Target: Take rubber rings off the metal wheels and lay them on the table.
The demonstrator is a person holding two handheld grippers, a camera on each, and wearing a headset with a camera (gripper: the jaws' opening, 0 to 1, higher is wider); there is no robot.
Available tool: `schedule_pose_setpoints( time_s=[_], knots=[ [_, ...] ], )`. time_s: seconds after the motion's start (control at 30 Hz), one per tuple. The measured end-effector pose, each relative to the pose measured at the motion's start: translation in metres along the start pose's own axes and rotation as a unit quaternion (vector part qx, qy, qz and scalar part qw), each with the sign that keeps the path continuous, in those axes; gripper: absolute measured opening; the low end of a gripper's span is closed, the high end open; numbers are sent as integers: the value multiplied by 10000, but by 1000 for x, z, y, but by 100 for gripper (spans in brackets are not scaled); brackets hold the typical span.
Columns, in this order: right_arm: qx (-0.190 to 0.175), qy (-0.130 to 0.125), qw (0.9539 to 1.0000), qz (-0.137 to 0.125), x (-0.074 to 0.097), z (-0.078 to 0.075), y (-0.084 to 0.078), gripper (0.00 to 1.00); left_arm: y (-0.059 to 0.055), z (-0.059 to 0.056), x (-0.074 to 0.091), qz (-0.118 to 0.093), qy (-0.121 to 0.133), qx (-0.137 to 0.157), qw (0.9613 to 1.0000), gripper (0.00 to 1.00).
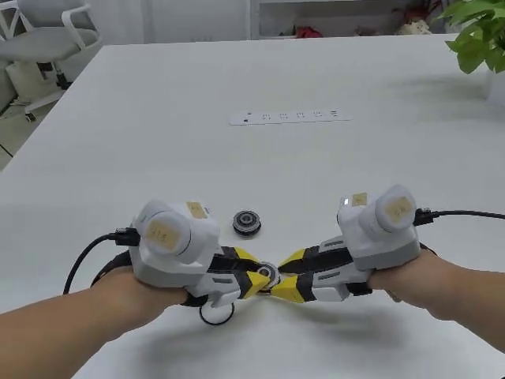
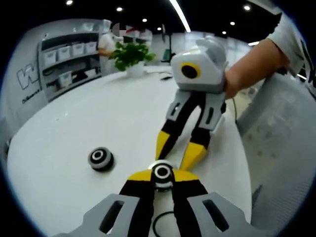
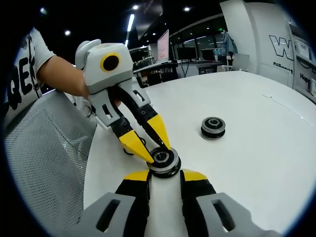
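Wheel (image 1: 267, 274) between left claw (image 2: 162, 177), right claw (image 3: 165, 174)

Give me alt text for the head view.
The left gripper and right gripper, each hand-held, meet tongs-first at a small metal wheel above a white table. A second wheel and a loose black ring lie nearby.

White power strip (image 1: 289, 117) lies flat mid-table (image 1: 158, 118), off on its own. A leafy plant (image 1: 477, 35) sits at the far right corner. A pale office chair (image 1: 47, 39) is parked off the far left edge. There's a shelf (image 1: 339, 12) along the back wall with some red stuff on it, too blurry to call. The left gripper view catches racks (image 2: 66, 59) holding white bins (image 2: 79, 48). A grey mesh chair back (image 3: 49, 148) is in the right gripper view.
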State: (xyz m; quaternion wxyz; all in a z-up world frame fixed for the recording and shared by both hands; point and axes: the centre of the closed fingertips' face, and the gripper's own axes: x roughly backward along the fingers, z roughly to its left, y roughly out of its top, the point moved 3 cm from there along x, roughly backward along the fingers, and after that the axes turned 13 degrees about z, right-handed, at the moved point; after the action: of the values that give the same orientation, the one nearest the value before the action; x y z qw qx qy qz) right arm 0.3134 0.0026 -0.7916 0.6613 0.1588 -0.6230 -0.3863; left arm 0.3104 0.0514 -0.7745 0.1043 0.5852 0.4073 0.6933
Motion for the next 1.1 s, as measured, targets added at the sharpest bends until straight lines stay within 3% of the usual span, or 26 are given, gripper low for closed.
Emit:
schedule_pose_setpoints(
  time_s=[0.8, 1.1],
  knots=[
    [-70, 54, 10000, 11, 0, 0, -1, 16, 0, 0, -1, -49, 77, 99, 9999, 13],
    [-148, 19, 9999, 47, 4, -1, -5, 3, 1, -2, -1, -60, 95, 106, 9999, 13]
  ],
)
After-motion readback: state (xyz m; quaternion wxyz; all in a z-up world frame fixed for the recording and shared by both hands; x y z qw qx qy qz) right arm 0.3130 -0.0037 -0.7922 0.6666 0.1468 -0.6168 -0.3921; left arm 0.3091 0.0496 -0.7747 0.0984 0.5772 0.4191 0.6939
